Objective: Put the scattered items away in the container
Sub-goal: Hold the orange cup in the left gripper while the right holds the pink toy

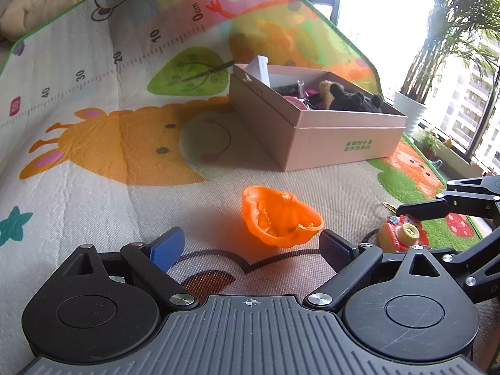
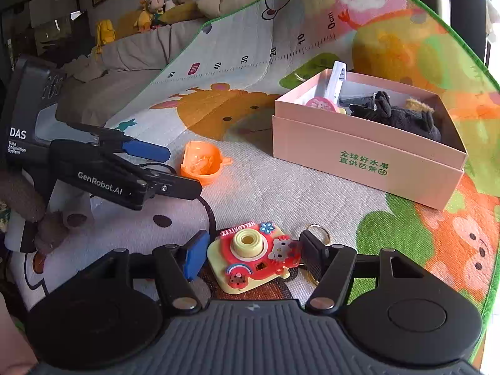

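An orange plastic toy shell [image 1: 281, 217] lies on the play mat just ahead of my open left gripper [image 1: 251, 245]; it also shows in the right wrist view [image 2: 203, 162]. A red and yellow toy camera [image 2: 253, 254] with a key ring [image 2: 318, 231] lies between the fingers of my open right gripper [image 2: 250, 254], which do not press it. It also shows in the left wrist view [image 1: 403, 234]. The pink cardboard box [image 2: 359, 153] stands beyond, holding a dark plush toy [image 2: 403, 115] and small items. The box shows in the left wrist view [image 1: 328, 137] too.
The colourful play mat [image 1: 93, 162] covers the floor. A sofa with plush toys [image 2: 156, 6] stands behind the mat. A potted palm [image 1: 443, 47] and windows are at the right. The left gripper [image 2: 162, 168] reaches in from the left in the right wrist view.
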Motion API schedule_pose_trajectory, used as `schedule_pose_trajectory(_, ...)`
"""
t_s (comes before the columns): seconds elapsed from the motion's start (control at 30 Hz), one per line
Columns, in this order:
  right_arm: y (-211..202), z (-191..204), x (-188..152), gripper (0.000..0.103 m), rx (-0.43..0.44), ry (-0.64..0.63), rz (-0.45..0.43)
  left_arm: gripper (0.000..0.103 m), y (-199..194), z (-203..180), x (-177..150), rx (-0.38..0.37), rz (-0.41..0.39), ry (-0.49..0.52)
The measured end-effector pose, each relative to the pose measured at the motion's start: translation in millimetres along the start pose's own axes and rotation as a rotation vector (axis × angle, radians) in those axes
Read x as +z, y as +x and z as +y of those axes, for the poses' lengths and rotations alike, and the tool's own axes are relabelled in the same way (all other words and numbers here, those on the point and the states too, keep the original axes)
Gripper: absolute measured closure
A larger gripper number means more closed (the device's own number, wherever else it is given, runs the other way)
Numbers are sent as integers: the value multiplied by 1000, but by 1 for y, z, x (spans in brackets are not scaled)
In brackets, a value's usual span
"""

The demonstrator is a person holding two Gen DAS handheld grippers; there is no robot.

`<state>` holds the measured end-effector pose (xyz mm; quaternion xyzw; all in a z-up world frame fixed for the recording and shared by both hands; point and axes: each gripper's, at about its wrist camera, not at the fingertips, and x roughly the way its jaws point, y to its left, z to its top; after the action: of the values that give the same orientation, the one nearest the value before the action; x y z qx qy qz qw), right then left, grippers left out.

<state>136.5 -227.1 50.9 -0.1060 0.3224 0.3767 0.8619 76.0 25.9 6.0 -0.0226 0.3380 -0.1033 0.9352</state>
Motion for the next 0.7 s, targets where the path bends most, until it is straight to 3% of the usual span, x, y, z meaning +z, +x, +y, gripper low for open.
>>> schedule_pose_trajectory(0.23, -15, -13, -13, 39, -113, 101, 5, 6, 2, -2, 0, 9, 5, 12)
schedule_pose_trajectory(0.47, -10, 15, -11, 39, -26, 91, -5, 5, 2, -3, 0, 12, 7, 17)
schedule_pose_trajectory(0.7, -6, 35, -17, 32, -41, -25, -21, 3, 2, -4, -1, 7, 8, 20)
